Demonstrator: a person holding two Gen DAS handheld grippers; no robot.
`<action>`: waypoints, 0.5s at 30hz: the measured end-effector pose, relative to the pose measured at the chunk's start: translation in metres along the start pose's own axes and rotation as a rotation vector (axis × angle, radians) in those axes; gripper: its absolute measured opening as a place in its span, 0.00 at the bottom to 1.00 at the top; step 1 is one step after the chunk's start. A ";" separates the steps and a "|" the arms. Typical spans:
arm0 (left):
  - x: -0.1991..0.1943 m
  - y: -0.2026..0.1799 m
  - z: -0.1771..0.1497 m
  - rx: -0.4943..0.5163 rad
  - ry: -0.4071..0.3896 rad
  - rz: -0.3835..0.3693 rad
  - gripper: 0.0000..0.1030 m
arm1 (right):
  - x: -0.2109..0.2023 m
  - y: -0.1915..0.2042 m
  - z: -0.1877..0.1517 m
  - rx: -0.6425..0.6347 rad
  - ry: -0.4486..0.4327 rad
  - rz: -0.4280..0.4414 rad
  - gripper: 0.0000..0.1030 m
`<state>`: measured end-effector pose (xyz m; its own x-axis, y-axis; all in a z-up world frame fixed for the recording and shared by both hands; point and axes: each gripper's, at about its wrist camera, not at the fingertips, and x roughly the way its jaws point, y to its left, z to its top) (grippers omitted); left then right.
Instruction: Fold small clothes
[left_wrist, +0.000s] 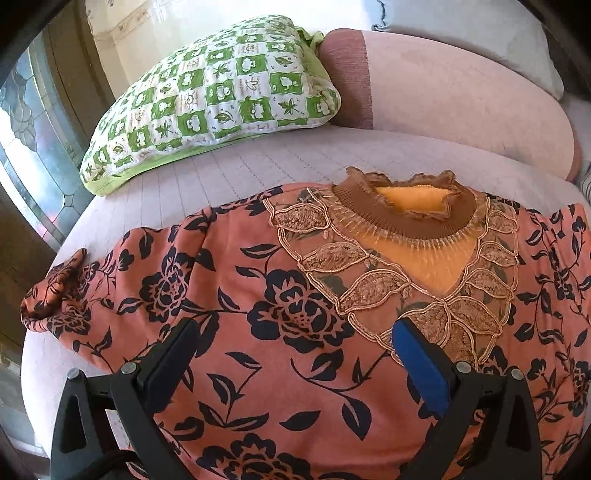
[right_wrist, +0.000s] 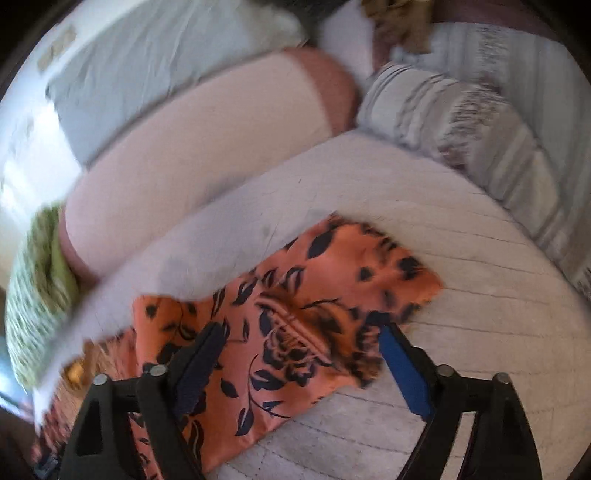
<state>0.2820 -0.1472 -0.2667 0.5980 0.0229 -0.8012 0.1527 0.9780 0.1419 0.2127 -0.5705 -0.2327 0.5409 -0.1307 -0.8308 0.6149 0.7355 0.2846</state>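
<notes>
And here we are over the bed (left_wrist: 229, 162), with its pale quilted cover, and the orange floral top (left_wrist: 280, 295) lies spread flat across it, front up. We take that top as our landmark. Its brown ribbed collar (left_wrist: 402, 218) points away from us toward the long pink bolster (left_wrist: 461, 96), which lies just beyond the top along the far side of the bed. The green-and-white checked pillow (left_wrist: 214, 96) sits beyond the top's left sleeve (left_wrist: 62, 291), which ends in a bunched cuff near the bed's edge.

Our left claw (left_wrist: 295, 354) hangs over the chest of the top, fingers spread wide, black pad on one side and blue pad (left_wrist: 417, 365) on the other, with nothing pinched; the blue one sits just below the gold leaf trim (left_wrist: 373, 288) of the neckline. Whether the tips touch the cloth, we cannot tell.

Over to the right wrist view, blurred with movement: our right claw (right_wrist: 299, 358) is over the right sleeve (right_wrist: 295, 314) of the top, which lies flat and angled out across the bed cover. Its fingers stand apart, one on each side of the sleeve's width, and the pads are not pressing on the fabric. Beyond that sleeve we see a striped grey blanket (right_wrist: 480, 125) heaped against the bolster's end.
</notes>
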 end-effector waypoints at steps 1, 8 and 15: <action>0.006 0.004 0.004 -0.003 0.003 -0.001 1.00 | 0.013 0.006 0.002 -0.019 0.044 -0.026 0.67; 0.010 0.021 0.010 -0.057 0.017 -0.011 1.00 | 0.030 -0.001 0.007 0.043 0.111 -0.059 0.06; -0.011 0.060 0.021 -0.151 -0.037 -0.003 1.00 | -0.059 0.028 0.009 0.263 0.062 0.446 0.06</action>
<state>0.3010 -0.0930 -0.2366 0.6266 0.0145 -0.7792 0.0364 0.9982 0.0479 0.2032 -0.5485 -0.1713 0.7532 0.2028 -0.6258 0.4601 0.5174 0.7215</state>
